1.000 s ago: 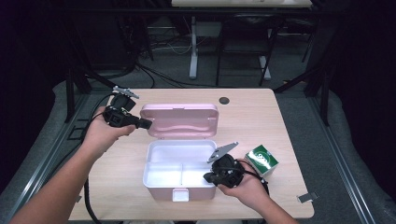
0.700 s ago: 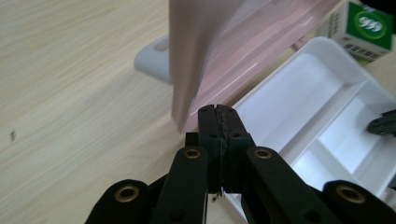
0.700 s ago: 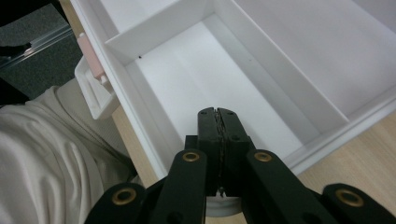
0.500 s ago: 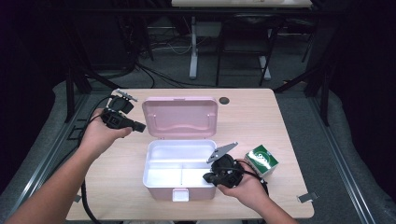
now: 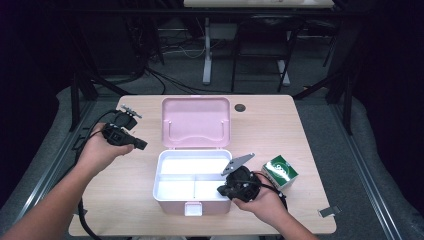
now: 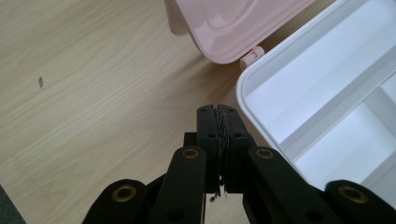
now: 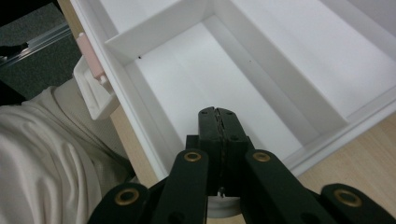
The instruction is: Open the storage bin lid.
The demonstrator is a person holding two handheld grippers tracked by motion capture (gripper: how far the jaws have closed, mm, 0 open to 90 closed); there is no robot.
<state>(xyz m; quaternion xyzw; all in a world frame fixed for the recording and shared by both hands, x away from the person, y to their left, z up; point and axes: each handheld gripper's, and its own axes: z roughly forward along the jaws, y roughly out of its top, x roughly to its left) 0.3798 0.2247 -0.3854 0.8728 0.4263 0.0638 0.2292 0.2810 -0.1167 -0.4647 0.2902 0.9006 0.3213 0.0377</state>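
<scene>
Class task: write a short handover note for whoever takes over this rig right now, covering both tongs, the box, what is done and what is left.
Left tongs: shut, empty, held over the table left of the box.
Right tongs: shut, empty, at the box's front right compartment.
Pink box: open, lid leaning back, white compartments empty.
Green packet: on the table right of the box, untouched.
Done: lid open.
Left, probably: pick up the packet, place it in the box, close the lid.

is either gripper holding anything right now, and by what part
Nothing is held. The left gripper is shut and empty over the table; the right gripper is shut and empty over the open box.
</scene>
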